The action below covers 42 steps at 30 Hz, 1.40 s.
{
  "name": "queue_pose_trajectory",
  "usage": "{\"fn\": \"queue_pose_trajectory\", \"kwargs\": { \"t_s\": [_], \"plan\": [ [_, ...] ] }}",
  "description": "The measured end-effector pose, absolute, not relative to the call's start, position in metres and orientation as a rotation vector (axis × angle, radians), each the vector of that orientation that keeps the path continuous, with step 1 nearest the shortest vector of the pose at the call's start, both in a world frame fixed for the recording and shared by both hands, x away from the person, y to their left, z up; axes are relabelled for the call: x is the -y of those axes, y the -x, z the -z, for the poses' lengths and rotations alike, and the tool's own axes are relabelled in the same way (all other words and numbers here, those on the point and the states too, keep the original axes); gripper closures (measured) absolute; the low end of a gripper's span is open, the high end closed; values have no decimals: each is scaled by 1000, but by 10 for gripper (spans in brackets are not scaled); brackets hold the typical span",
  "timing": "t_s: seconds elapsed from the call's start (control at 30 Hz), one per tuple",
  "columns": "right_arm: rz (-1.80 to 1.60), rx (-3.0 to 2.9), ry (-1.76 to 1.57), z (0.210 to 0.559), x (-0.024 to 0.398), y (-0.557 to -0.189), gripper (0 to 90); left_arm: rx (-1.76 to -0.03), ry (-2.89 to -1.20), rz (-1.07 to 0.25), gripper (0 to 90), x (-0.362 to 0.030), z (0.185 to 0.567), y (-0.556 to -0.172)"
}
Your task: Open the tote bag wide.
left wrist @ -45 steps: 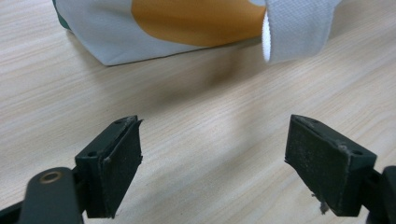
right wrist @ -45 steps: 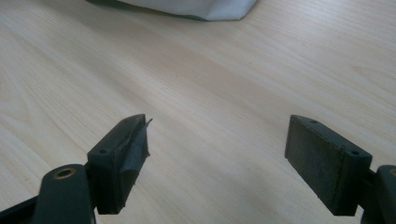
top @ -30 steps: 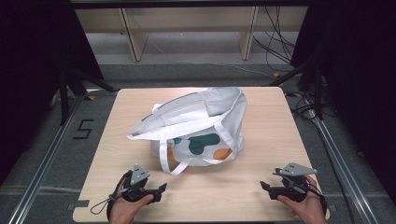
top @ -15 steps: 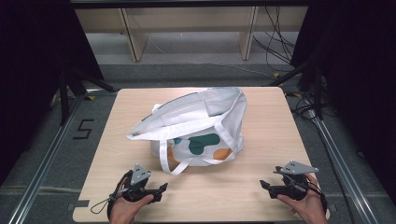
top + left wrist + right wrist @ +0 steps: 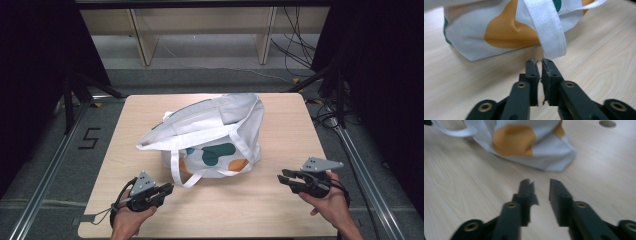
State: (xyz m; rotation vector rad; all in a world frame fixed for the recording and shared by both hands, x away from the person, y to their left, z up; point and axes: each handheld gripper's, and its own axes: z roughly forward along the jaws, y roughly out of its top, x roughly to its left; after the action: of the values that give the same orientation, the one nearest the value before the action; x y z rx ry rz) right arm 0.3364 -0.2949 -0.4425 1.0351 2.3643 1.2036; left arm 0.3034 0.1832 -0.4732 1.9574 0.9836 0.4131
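A white tote bag [image 5: 215, 130] with green and orange patches lies slumped in the middle of the wooden table [image 5: 295, 130]. One of its white straps [image 5: 175, 170] loops down toward the near side. My left gripper [image 5: 170, 188] is at the near left, shut with nothing between its jaws. In the left gripper view its tips [image 5: 539, 61] sit just short of the strap [image 5: 549, 32], in front of the bag [image 5: 499, 30]. My right gripper [image 5: 281, 177] is at the near right, open and empty. It points [image 5: 540, 182] at the bag's lower corner [image 5: 554, 157], a short way off.
Bare tabletop lies in front of the bag and to both sides. Metal rails run along the floor left and right of the table. A wooden shelf frame [image 5: 200, 30] stands beyond the far edge, with cables on the floor at the back right.
The right gripper has edged a little forward toward the bag. The left gripper and the bag have hardly moved.
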Motion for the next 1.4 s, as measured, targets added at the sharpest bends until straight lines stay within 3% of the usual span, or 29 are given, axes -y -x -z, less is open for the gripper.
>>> {"fn": "queue_pose_trajectory", "kwargs": {
  "t_s": [0.17, 0.37, 0.63, 0.8, 1.03, 1.23, 1.4],
  "plan": [
    [-1265, -2410, -943, 411, 283, -354, 900, -957, -1973, -393, 894, -178, 464, -311],
    [-1256, -2465, -824, 376, 257, -375, 900, -871, -2032, -383, 896, -181, 431, -323],
    [-1256, -2483, -680, 321, 222, -395, 900, -871, -1970, -308, 896, -191, 383, -338],
    [-1237, -2481, -680, 292, 203, -412, 900, -880, -1985, -382, 895, -192, 361, -359],
    [-1148, -2484, -677, 278, 176, -437, 900, -921, -2007, -430, 895, -186, 354, -398],
    [-1106, -2494, -718, 276, 156, -468, 900, -966, -2016, -393, 895, -173, 362, -432],
    [-957, -2531, -732, 295, 142, -492, 900, -1004, -2048, -376, 894, -162, 377, -454]
  ]
}}
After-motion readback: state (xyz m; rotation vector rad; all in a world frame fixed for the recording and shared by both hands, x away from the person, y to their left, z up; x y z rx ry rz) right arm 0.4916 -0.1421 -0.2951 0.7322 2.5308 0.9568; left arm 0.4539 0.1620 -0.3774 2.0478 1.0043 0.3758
